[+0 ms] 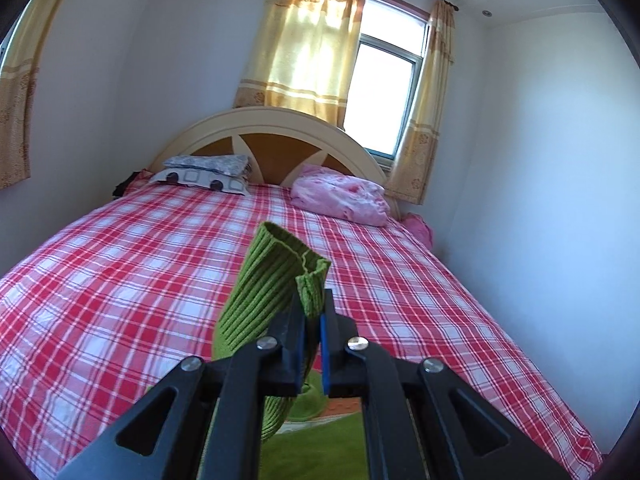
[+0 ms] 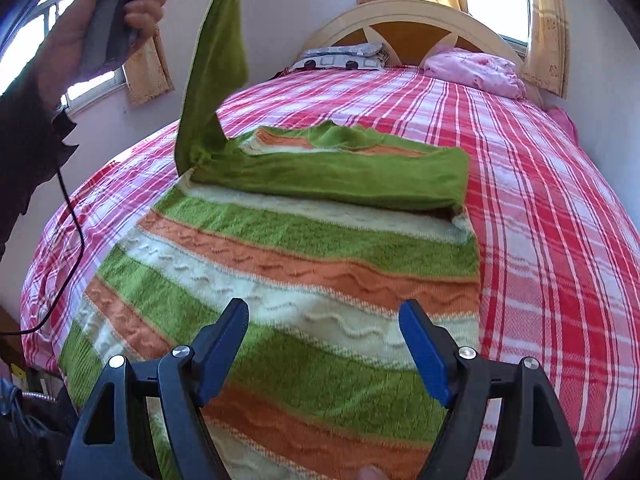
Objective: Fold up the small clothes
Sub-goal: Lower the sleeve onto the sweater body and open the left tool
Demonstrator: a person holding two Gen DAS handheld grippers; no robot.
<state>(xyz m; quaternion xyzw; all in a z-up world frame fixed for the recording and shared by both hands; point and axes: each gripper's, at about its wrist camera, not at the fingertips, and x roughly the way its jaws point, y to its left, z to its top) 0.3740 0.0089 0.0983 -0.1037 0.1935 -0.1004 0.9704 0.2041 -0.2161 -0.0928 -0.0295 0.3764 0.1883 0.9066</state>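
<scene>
Left wrist view: left gripper, jaws pinched tight on the ribbed cuff of a green sleeve. The cuff stands up past the fingertips; the rest of the sleeve drops away below the jaws toward the sweater, of which only a green patch shows between the gripper's arms. Beyond, the bed in red plaid, two stacked pillows at the headboard, a crumpled pink blanket beside them.

Right wrist view: right gripper, jaws spread wide, nothing between the blue pads. It hovers over the sweater's lower stripes; contact with the knit is hard to judge, probably none. The sweater lies flat on the bed in green, orange and cream bands. One sleeve is folded across the chest. The other rises taut from the shoulder to the left gripper at top left, gripped by a hand.
</scene>
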